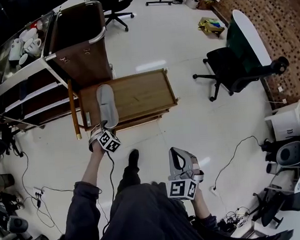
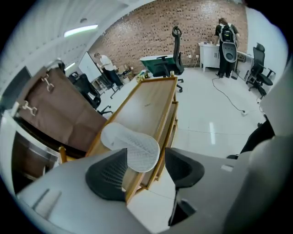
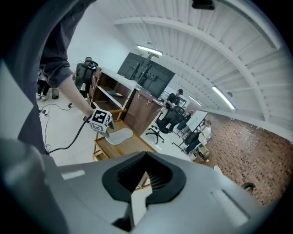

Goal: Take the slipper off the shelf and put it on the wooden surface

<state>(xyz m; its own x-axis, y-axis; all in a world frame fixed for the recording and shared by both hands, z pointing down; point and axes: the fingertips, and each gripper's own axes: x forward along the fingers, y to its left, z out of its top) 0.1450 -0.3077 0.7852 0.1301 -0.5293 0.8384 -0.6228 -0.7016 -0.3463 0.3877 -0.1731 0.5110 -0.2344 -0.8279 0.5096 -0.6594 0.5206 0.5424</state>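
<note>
A pale grey, flat-soled slipper lies on the low wooden surface with a raised rim. It sits along the left end of that surface, its heel end at the edge nearest the person and its toe pointing away. In the left gripper view the slipper rests sole-up on the light wood, just inside the rim.

The left tongs are held at that near edge with the jaws standing wide apart. The heel of the slipper reaches into the gap between the two dark pads, close against the left one, but neither pad presses on it. The left tongs have hold of nothing.

The right tongs hang well back from the surface, in front of the person's body, over the white floor. In the right gripper view, the right tongs have their jaws brought together with nothing between them. That view also shows the slipper far ahead on the wood, beside the left tongs' marker cube.

A grey metal shelf unit stands just left of the surface.
</note>
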